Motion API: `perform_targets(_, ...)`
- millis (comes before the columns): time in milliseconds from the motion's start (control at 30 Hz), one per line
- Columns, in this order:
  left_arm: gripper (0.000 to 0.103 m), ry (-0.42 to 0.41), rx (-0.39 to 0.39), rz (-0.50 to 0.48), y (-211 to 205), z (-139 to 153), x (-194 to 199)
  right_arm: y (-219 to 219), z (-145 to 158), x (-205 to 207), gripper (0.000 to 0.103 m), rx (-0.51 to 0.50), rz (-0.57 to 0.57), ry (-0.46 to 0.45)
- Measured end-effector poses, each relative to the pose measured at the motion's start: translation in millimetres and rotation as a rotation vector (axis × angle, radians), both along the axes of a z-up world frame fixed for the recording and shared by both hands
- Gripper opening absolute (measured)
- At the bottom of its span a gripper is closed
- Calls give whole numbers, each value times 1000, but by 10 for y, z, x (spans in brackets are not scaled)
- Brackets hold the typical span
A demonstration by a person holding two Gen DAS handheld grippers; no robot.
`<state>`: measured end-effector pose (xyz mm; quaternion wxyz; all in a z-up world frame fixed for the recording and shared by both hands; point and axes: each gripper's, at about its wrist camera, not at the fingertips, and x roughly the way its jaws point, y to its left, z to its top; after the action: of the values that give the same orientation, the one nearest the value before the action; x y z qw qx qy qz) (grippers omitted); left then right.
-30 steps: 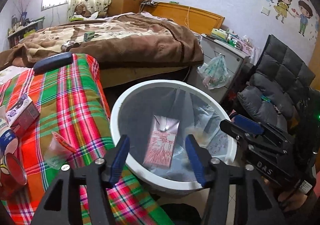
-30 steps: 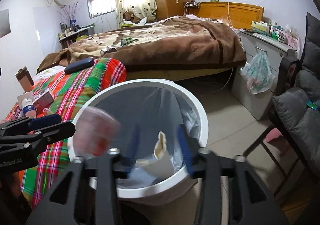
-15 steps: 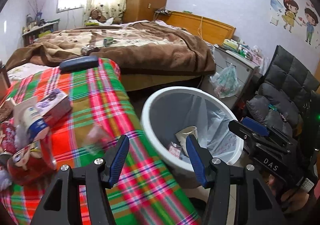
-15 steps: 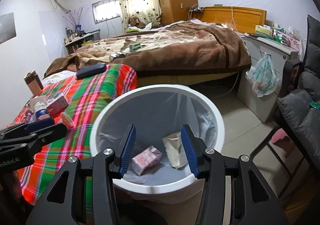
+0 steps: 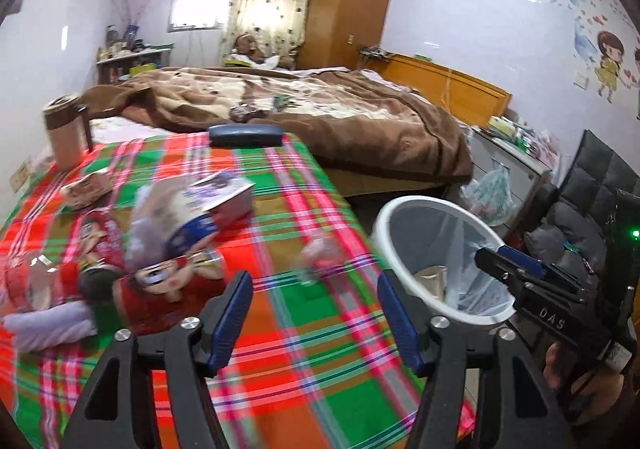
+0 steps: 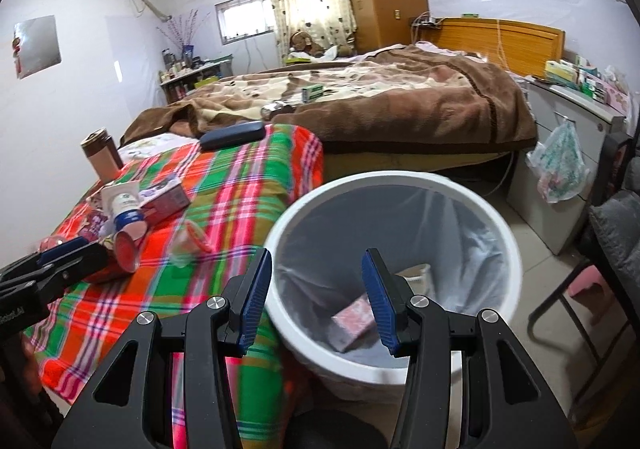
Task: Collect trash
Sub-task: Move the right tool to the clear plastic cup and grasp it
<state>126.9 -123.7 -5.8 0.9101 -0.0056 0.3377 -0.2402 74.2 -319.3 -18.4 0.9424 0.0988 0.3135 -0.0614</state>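
Left tongs (image 5: 314,323) opening empty over clear cup (image 5: 316,261) at twelve o'clock, right tongs (image 6: 316,297) gaping empty over bin (image 6: 508,245); cup risking crushing or skidding.

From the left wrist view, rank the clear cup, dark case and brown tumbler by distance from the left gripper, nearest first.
1. Clear cup, just ahead of the empty, opening left gripper.
2. Dark case, far edge of the plaid cloth.
3. Brown tumbler, far left corner.

The left tongs (image 5: 314,319) point downward, jaws opening with nothing between them. The right tongs (image 6: 317,297), also tilted downward, stand parted and empty, beside the left tongs.
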Motion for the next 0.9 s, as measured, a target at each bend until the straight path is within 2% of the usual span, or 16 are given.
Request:
perform_targets(267, 65, 30, 15, 93, 501, -146, 135, 295, -93, 208, 49, 16, 71, 34)
perform_targets(433, 65, 43, 18, 127, 696, -208, 240, 496, -148, 361, 49, 66, 116, 63)
perform_targets(633, 66, 57, 31, 115, 761, -269, 416, 693, -227, 558, 49, 118, 171, 105)
perform_targets(900, 67, 73, 21, 104, 839, -299, 558, 837, -299, 800, 49, 153, 187, 156)
